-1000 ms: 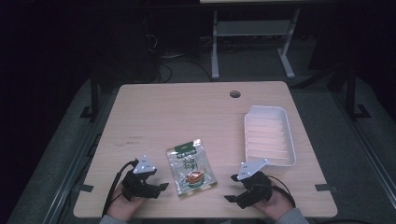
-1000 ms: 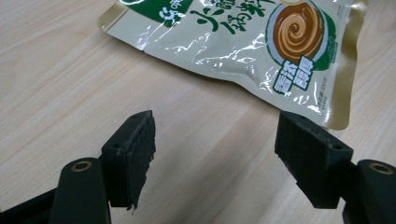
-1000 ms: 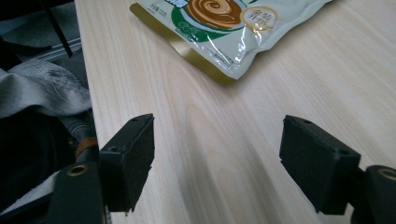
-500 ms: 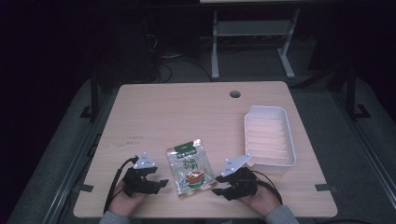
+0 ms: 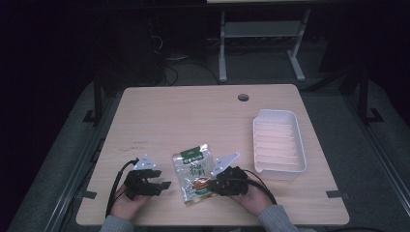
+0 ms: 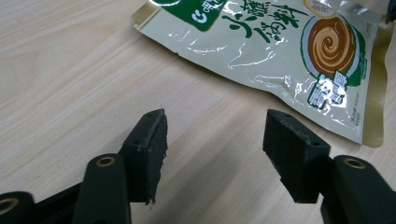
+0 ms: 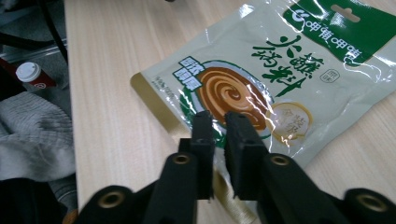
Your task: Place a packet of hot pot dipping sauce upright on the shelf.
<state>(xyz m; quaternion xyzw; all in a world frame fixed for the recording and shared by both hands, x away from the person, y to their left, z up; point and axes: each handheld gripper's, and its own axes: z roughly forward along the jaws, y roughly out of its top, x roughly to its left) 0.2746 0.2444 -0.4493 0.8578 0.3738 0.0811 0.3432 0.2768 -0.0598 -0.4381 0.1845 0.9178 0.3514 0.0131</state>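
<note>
A cream and green foil packet (image 5: 193, 174) with a brown swirl picture lies flat near the table's front edge. My left gripper (image 5: 164, 185) rests on the table just left of it, open, and the packet (image 6: 280, 42) lies ahead of its jaws (image 6: 215, 140) with bare wood between them. My right gripper (image 5: 205, 182) has come in from the right and sits over the packet's lower right part. Its jaws (image 7: 219, 121) stand almost together with a thin slit, over the near edge of the packet (image 7: 261, 79). Nothing shows pinched between them.
A white ribbed tray (image 5: 279, 166) stands empty at the right side of the wooden table (image 5: 193, 116). A round cable hole (image 5: 243, 97) is at the back. Beyond the table's edge lie grey cloth (image 7: 32, 135) and a white-capped bottle (image 7: 29, 72).
My right gripper has moved left from beside the tray onto the packet's lower right part. The left gripper has edged slightly toward the packet. The packet has not moved.
</note>
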